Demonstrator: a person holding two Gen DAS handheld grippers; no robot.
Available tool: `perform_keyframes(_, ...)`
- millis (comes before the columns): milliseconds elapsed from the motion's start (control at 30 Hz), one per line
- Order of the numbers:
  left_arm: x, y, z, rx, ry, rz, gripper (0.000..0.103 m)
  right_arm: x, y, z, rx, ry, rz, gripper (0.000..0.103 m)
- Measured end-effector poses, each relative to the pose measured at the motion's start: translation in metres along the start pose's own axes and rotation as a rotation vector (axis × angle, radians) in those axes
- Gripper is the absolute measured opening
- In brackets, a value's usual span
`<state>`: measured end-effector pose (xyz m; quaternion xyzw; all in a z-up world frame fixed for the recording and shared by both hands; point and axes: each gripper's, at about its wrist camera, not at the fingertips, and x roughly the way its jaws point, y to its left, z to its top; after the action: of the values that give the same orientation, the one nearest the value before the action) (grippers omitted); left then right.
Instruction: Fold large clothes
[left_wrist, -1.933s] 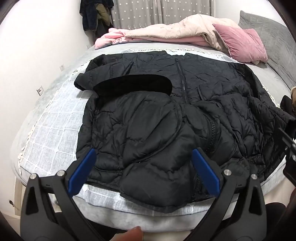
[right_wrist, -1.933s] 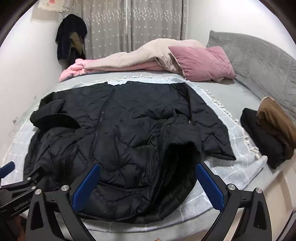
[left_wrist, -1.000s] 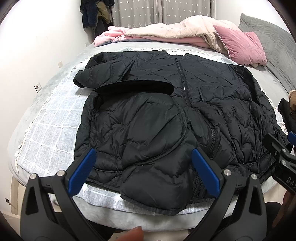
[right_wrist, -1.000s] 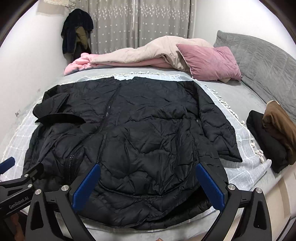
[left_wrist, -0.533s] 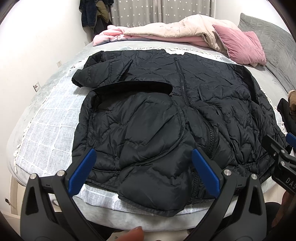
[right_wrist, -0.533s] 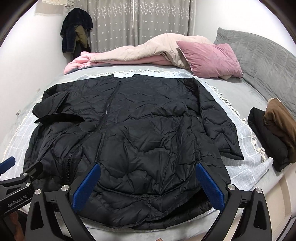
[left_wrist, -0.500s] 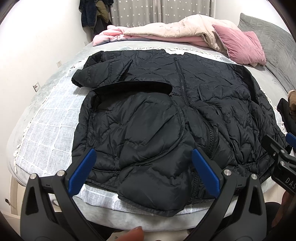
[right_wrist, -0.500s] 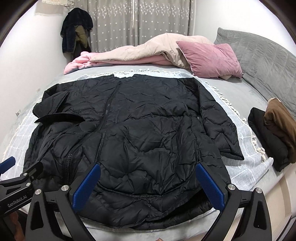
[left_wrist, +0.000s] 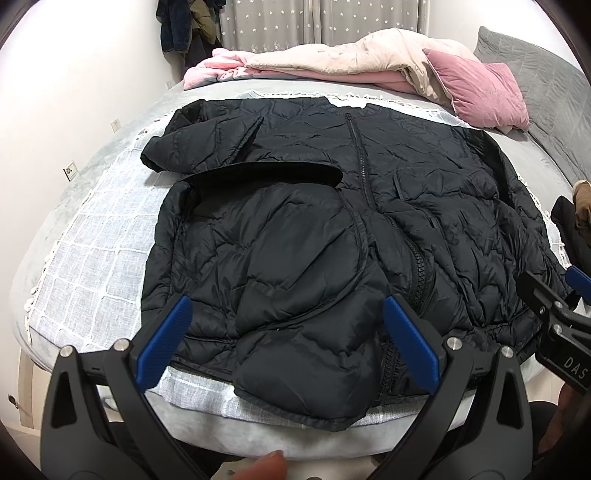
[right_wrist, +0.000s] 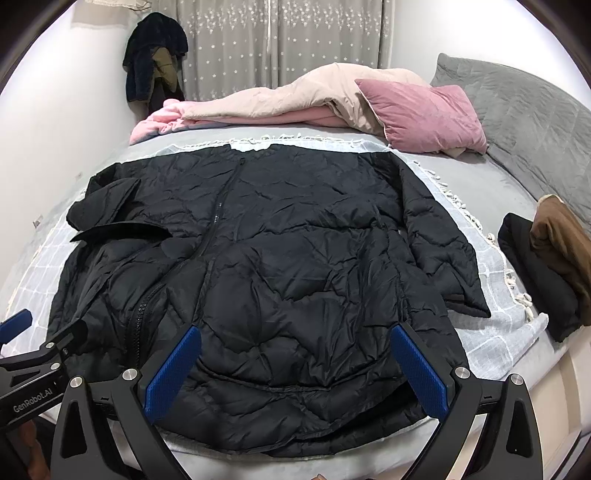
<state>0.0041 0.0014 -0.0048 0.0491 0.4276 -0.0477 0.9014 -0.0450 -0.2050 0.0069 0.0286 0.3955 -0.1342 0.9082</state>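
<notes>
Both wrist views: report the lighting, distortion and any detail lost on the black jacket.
Left wrist view: even indoor light, strong fisheye bending of the bed, dark corner vignette; the black jacket keeps its quilting, though its collar opening goes near-black. Right wrist view: the same barrel distortion, soft sheen on the jacket, sharp focus on the right tool, no glare.

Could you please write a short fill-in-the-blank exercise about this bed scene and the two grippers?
1. The black puffer jacket lies spread on a white ____ throw.
2. Both the left gripper and the right gripper have their jaws ____.
3. The pillow by the grey headboard is ____.
4. On the folded black garment rests a ____ one.

Missing words: checked; open; pink; brown
</notes>
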Motion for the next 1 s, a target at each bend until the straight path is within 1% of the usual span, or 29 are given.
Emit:
perform_keyframes(800, -0.0001, 0.0002, -0.0006, -0.005, 0.004, -0.003, 0.103, 0.0023, -0.0010, -0.0028, -0.002, 0.006, -0.003, 0.103)
perform_keyframes(1000, 0.0011, 0.0030, 0.0001, -0.018, -0.001, -0.028, 0.103, 0.0034, -0.0029, -0.0012, -0.001, 0.009, -0.009, 0.103)
